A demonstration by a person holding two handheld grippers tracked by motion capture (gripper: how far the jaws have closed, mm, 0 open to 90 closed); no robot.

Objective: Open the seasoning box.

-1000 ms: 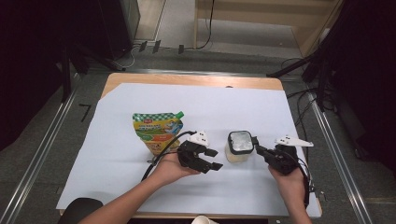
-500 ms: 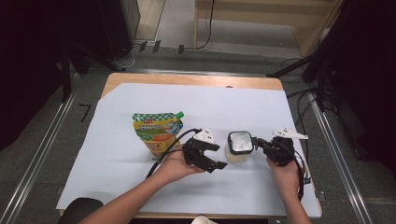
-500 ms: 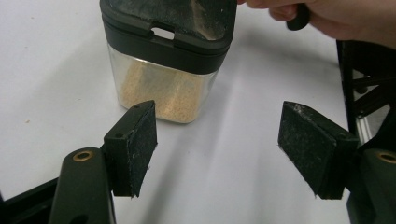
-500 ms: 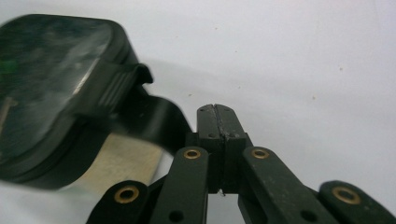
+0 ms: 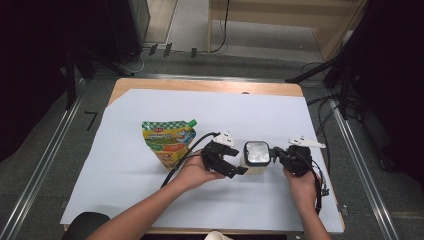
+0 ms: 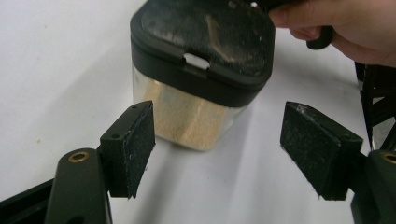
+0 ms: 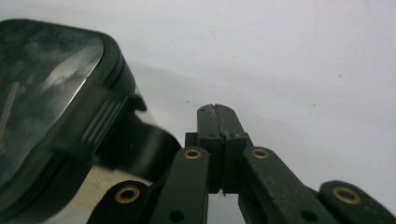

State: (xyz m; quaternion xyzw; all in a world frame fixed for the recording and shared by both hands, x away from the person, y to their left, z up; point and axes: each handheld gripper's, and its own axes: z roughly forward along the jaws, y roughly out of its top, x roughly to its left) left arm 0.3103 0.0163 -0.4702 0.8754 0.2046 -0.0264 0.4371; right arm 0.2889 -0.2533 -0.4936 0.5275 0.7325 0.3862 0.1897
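High view first, big stuff down to small: the surface point(image 5: 150, 210) has a white sheet over it. The refill pouch point(image 5: 168, 140) with its green cap lies left of centre. The jar point(image 5: 257, 156), clear body, black lid, beige granules inside, stands right of centre, between my two claws.

My left claw point(image 5: 235, 162) sits just left of the jar. In the left gripper view its jaws are spread wide, nothing between them, and the jar point(image 6: 201, 70) stands just ahead of the pads, not touched yet. My right claw point(image 5: 275, 155) is pressed up against the jar's right side. In the right gripper view the jaws are closed flat on each other with nothing pinched, and the lid point(image 7: 51, 102) is right beside them on the left. Looks to me like the closed tip is next to the lid's flip tab, though I can't tell if it's touching.

My read: left claw grabs the body, right claw flips the lid. To do it well, I'd:
- slide the left claw forward so the pads land on the clear walls below the lid, not on the lid rim
- squeeze square, so the jar doesn't twist
- only then lever the tab up, gently, or granules go everywhere
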